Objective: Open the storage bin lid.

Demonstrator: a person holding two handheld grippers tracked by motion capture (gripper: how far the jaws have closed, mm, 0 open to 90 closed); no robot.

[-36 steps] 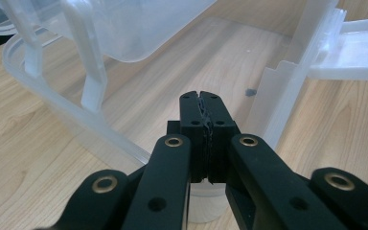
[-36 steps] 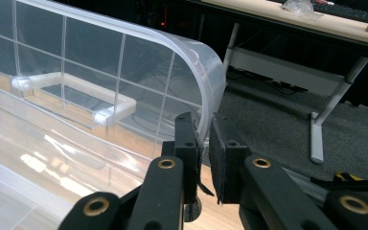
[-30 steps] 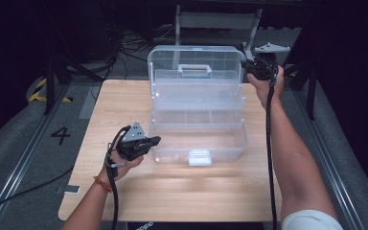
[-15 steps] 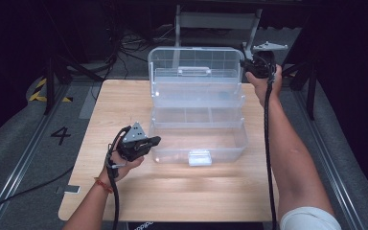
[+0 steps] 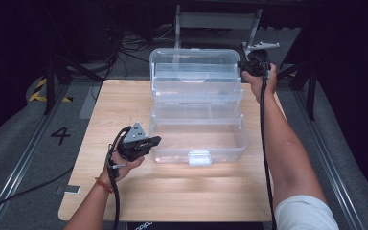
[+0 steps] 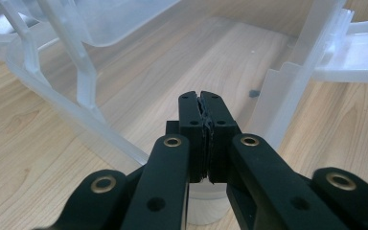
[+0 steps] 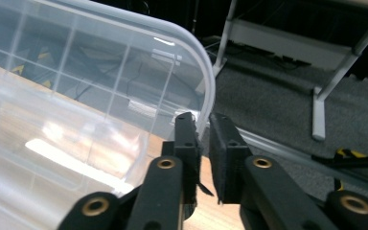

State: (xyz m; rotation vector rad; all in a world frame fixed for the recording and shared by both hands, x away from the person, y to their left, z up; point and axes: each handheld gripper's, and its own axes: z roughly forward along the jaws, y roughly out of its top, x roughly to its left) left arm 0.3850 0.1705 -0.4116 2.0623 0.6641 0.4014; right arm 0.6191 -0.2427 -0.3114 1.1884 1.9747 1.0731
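High view: clear plastic tiered box (image 5: pixel 199 115) stands open mid-bench, trays stepped back toward the far edge, long axis across the bench, compartments empty. My right gripper (image 7: pixel 203 129) has just been closing and pinches the upright lid's rim (image 7: pixel 206 91). My left gripper (image 6: pixel 204 112), jaws together on nothing, rests at the box's near-left corner.

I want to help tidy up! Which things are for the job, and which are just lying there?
For the job: clear plastic toolbox, lid, left gripper, right gripper.
Just lying about: floor cables, grey metal stand, yellow-black tape.
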